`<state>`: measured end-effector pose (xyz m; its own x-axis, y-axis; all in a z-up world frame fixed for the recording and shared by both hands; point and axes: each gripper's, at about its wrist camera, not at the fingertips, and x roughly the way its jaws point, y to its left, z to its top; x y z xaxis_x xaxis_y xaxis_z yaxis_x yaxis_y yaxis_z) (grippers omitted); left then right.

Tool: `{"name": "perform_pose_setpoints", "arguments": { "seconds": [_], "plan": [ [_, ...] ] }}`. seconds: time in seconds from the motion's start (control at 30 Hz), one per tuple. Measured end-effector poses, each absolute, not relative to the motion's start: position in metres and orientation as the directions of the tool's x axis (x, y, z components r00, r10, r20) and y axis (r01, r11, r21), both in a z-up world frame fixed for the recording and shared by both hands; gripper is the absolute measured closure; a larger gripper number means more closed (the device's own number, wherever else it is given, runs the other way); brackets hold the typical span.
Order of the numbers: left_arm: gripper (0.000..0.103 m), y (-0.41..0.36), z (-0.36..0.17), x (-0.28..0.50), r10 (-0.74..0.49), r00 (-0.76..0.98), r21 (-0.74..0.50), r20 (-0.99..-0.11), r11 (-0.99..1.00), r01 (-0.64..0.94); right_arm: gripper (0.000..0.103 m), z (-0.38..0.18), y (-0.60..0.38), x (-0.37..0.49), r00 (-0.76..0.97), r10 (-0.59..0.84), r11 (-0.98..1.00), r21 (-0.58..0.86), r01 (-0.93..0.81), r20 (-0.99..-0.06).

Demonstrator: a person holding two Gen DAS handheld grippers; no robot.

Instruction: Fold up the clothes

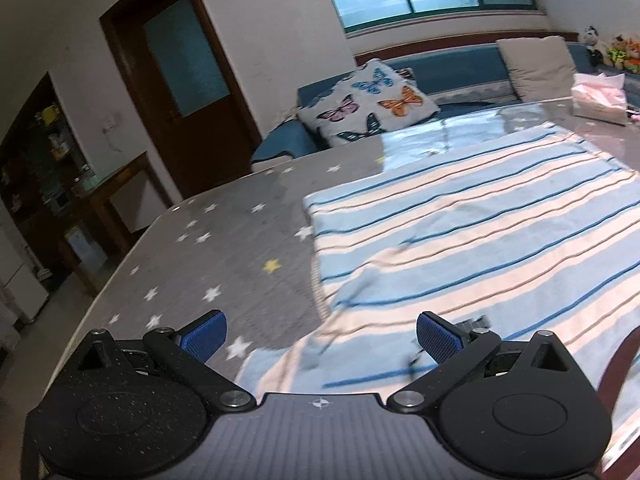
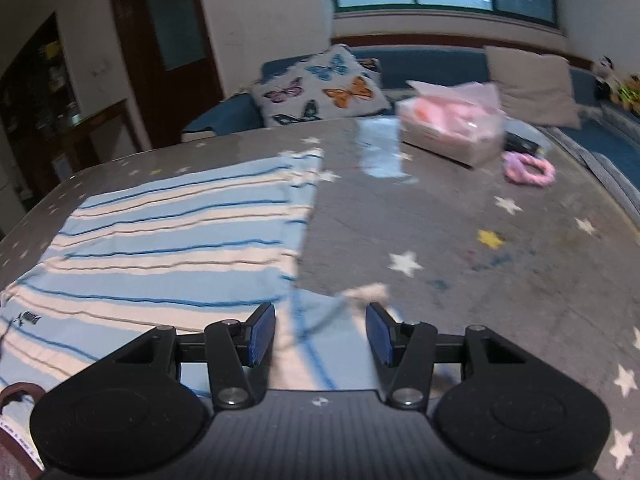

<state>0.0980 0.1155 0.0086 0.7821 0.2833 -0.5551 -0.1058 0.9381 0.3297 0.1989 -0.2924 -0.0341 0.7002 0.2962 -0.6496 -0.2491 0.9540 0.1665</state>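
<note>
Soft striped knit cloth garment (image 1: pixel 460 240), glossy clear film over the star-printed table (image 2: pixel 460 240), matt black plastic gripper bodies, ribbed blue pads (image 2: pixel 262 334), dark varnished wooden door (image 1: pixel 176 80)

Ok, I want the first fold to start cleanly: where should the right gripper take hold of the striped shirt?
Probably at the sleeve tip, the loose flap sticking out from the striped shirt onto the starred table cover. The right gripper is open just short of it, so come in low from the near edge and pinch the thin flat cloth between the pads.
</note>
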Motion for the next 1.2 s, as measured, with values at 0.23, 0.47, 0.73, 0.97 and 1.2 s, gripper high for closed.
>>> {"name": "perform_pose_setpoints", "arguments": {
  "seconds": [0.23,0.47,0.73,0.97,1.2],
  "plan": [
    [0.000,0.072,0.012,0.112,0.165,0.810,0.280,-0.563,0.960,-0.001,0.051,-0.029,-0.316,0.185,0.721,0.228,0.974,0.145,-0.176,-0.654],
    [0.000,0.023,0.007,0.119,0.034,0.808,0.228,-0.589,0.966,0.125,0.051,-0.029,-0.337,0.144,0.734,0.106,0.994,0.047,-0.101,-0.671],
    [0.000,-0.022,-0.001,0.119,-0.052,0.792,0.199,-0.609,0.956,0.216,0.053,-0.033,-0.344,0.123,0.739,0.113,0.994,0.083,-0.076,-0.665],
    [0.000,-0.036,-0.004,0.124,-0.064,0.783,0.195,-0.619,0.953,0.233,0.087,-0.035,-0.340,0.119,0.750,0.105,0.994,0.075,-0.074,-0.653],
    [0.000,-0.049,-0.011,0.121,-0.083,0.765,0.195,-0.639,0.944,0.265,0.094,-0.014,-0.333,0.109,0.769,0.188,0.982,0.135,-0.132,-0.611]
  ]
}}
